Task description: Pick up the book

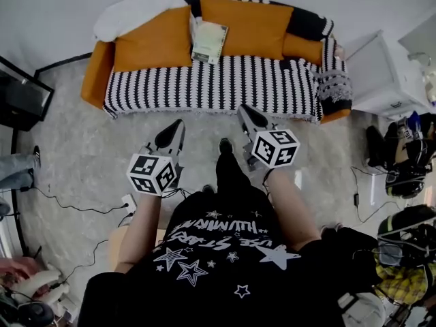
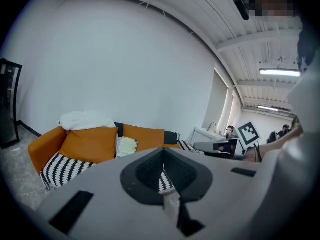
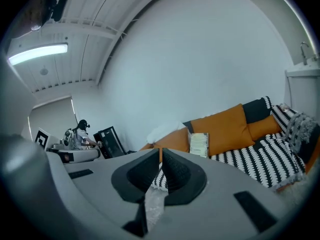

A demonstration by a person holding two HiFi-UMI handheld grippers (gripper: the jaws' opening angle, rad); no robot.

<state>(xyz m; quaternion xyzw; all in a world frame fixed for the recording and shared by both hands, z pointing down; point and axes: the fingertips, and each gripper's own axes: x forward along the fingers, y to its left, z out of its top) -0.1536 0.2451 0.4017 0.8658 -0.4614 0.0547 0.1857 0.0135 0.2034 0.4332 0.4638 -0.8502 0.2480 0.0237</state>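
Observation:
The book (image 1: 208, 41), pale green and cream, leans upright against the sofa back between two orange cushions; it also shows in the left gripper view (image 2: 127, 146) and the right gripper view (image 3: 199, 144). The sofa (image 1: 211, 84) has a black-and-white striped cover. I stand on the floor in front of it, with both grippers held out toward it and well short of the book. My left gripper (image 1: 178, 125) (image 2: 163, 170) has its jaws together with nothing in them. My right gripper (image 1: 244, 109) (image 3: 160, 156) is shut and empty too.
A white blanket (image 1: 136, 12) lies on the sofa's back left corner. A white cabinet (image 1: 381, 73) stands to the right, with bags (image 1: 405, 159) beside it. Cables (image 1: 68, 206) trail over the floor at left, near a black stand (image 1: 20, 97) and another person's leg (image 1: 17, 169).

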